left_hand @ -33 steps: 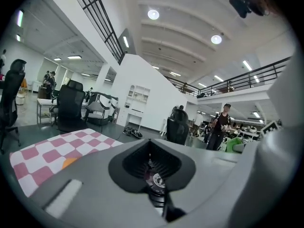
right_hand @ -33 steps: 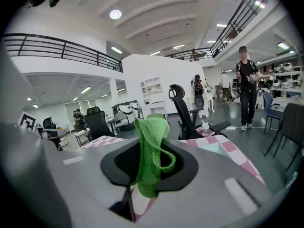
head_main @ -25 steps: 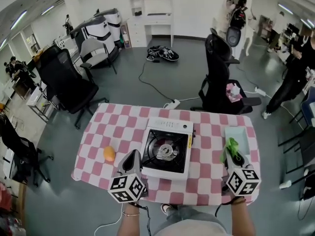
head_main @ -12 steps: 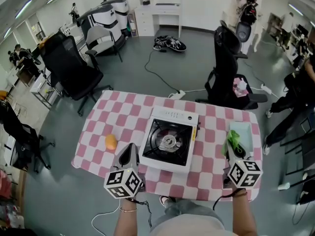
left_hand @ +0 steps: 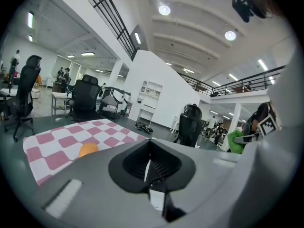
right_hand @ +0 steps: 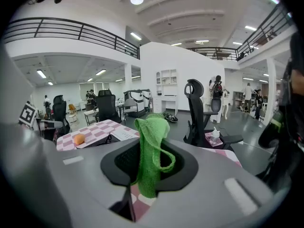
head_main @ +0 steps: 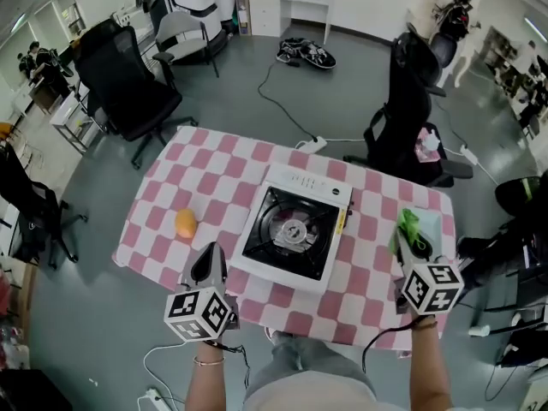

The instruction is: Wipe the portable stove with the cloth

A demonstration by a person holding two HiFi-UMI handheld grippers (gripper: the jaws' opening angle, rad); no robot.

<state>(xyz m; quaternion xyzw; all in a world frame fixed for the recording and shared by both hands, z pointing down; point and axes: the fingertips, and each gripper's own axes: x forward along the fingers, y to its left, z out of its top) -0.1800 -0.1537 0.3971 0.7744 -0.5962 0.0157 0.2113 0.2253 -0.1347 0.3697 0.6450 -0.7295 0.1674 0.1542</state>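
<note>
Right gripper (head_main: pixel 416 248), at the right edge of the checked table (head_main: pixel 171 204), has its jaws pressed together on a green cloth (head_main: pixel 408 228). In the right gripper view the cloth (right_hand: pixel 152 146) stands up between the jaws, its upper end folded over and drooping. This gripper is held above a pale blue tray (head_main: pixel 434 221), and whether the cloth touches the tray cannot be told. Left gripper (head_main: pixel 210 259) is at the near left of the table, its jaws brought fully together with nothing between them, as the left gripper view (left_hand: pixel 149 167) confirms. Between the two grippers lies the portable stove (head_main: pixel 295 234), white-bodied with a black burner well, set slightly askew at the middle of the table and untouched by either gripper. A small orange object (head_main: pixel 186 223) rests on the table left of the stove, apart from it. Black office chairs (head_main: pixel 411 118) stand on the grey floor beyond the table.
</note>
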